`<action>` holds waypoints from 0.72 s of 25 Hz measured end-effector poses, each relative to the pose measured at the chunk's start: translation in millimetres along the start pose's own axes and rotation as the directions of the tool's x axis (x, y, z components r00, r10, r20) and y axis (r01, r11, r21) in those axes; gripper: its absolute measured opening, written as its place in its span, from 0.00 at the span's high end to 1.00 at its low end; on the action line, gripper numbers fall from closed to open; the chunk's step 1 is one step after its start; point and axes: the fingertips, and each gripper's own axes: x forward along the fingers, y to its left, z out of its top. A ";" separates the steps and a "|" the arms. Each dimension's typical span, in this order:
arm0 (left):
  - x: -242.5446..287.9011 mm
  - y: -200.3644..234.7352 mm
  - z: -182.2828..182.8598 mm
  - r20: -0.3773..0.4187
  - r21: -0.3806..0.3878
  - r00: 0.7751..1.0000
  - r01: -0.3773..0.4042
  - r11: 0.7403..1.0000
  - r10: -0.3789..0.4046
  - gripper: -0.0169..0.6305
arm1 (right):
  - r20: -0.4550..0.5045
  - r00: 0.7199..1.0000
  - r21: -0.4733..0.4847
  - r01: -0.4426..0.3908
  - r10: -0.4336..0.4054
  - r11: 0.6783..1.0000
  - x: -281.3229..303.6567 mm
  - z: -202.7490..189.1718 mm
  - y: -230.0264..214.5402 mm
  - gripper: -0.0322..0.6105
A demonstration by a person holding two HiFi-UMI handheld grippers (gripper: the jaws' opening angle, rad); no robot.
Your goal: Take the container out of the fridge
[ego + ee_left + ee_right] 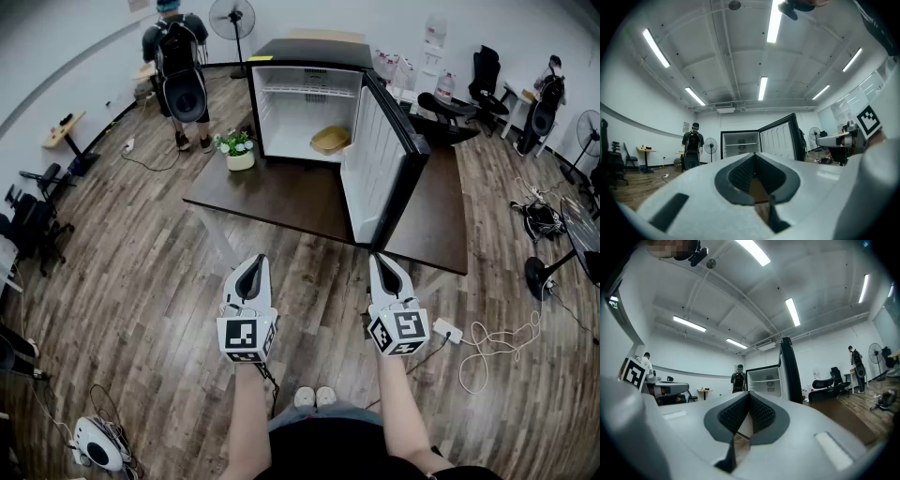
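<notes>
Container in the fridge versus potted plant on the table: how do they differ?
The container is tan, low and open-topped; the potted plant has a white pot with green leaves. The container sits on the floor of the open fridge; the potted plant stands outside on the dark table, left of it. Neither is being touched.

Both arms reach out front, left forearm (pixel 246 412) and right forearm (pixel 401 403) bare. The left gripper (pixel 251 267) and right gripper (pixel 384 265) sit level, side by side, tips forward, jaws closed on nothing.
</notes>
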 end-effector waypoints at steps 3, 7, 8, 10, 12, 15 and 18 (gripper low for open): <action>0.5 0.0 0.8 -0.003 0.001 1.000 0.002 1.000 -0.002 0.97 | 0.000 1.000 0.000 0.001 -0.001 1.000 0.4 0.8 -0.4 0.93; 1.2 -1.8 -0.6 -0.004 0.000 1.000 0.004 1.000 -0.004 0.97 | 0.002 1.000 0.002 0.002 -0.002 1.000 -0.3 0.4 -1.7 0.93; 1.5 -2.0 -0.9 -0.003 0.000 1.000 0.004 1.000 -0.004 0.97 | 0.002 1.000 0.002 0.002 -0.002 1.000 -0.1 0.3 -1.9 0.93; 2.4 -2.1 -0.9 -0.005 0.002 1.000 0.004 1.000 -0.004 0.96 | 0.001 1.000 0.003 0.003 -0.003 1.000 0.5 0.2 -2.5 0.93; 3.0 -2.5 -1.1 -0.006 0.003 1.000 0.005 1.000 -0.005 0.97 | 0.002 1.000 0.005 0.006 -0.006 1.000 0.4 0.4 -3.3 0.93; 2.8 -3.4 -2.1 -0.006 0.003 1.000 0.006 1.000 -0.006 0.97 | 0.007 1.000 0.002 0.014 -0.014 1.000 -0.5 0.9 -4.5 0.93; 3.4 -3.3 -2.4 -0.008 0.004 1.000 0.007 1.000 -0.007 0.96 | 0.008 1.000 -0.003 0.017 -0.017 1.000 0.3 0.6 -4.7 0.93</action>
